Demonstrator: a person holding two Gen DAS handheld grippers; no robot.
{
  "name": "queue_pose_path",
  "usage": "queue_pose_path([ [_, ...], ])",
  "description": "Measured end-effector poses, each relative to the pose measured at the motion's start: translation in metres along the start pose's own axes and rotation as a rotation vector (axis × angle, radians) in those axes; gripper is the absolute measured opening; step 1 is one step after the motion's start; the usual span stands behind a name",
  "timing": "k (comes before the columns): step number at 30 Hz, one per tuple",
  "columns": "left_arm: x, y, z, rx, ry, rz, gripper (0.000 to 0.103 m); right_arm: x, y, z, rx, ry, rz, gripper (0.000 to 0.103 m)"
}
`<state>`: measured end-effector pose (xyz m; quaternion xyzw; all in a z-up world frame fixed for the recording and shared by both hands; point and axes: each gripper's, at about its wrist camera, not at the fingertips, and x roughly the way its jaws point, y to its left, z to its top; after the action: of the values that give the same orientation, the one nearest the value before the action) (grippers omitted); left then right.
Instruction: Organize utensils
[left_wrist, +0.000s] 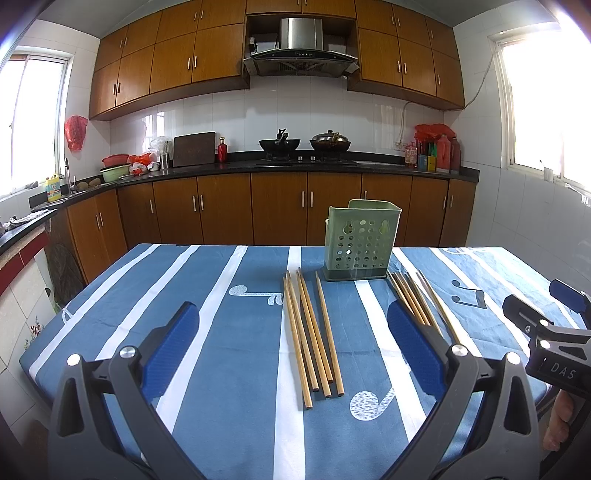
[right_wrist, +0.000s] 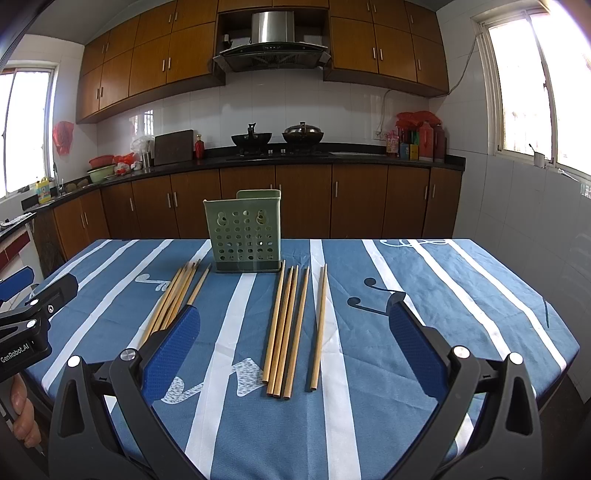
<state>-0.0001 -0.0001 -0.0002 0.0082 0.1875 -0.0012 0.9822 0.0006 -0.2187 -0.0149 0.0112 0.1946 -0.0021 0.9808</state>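
Here both grippers are hovering spread wide and empty: the left gripper (left_wrist: 291, 339) is facing one chopstick group (left_wrist: 312, 339), the right gripper (right_wrist: 293, 338) the other (right_wrist: 288, 332); all are lying lengthwise, tips pointing toward the green perforated holder (right_wrist: 245, 236), just before it

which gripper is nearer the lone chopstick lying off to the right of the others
Right. The right hand-held gripper has the lone chopstick lying between its open fingers. The left hand-held gripper is farther left, over the other chopstick group.
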Motion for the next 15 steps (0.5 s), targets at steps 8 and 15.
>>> queue_pose_path([
  [8, 0.0, -0.001, -0.002, -0.004, 0.007, 0.001, 0.099, 0.002, 0.0, -0.002, 0.003, 0.004, -0.001, 0.101],
  [15, 0.033, 0.011, -0.015, -0.032, 0.101, 0.044, 0.099, 0.022, -0.018, -0.007, 0.065, 0.086, -0.016, 0.099],
])
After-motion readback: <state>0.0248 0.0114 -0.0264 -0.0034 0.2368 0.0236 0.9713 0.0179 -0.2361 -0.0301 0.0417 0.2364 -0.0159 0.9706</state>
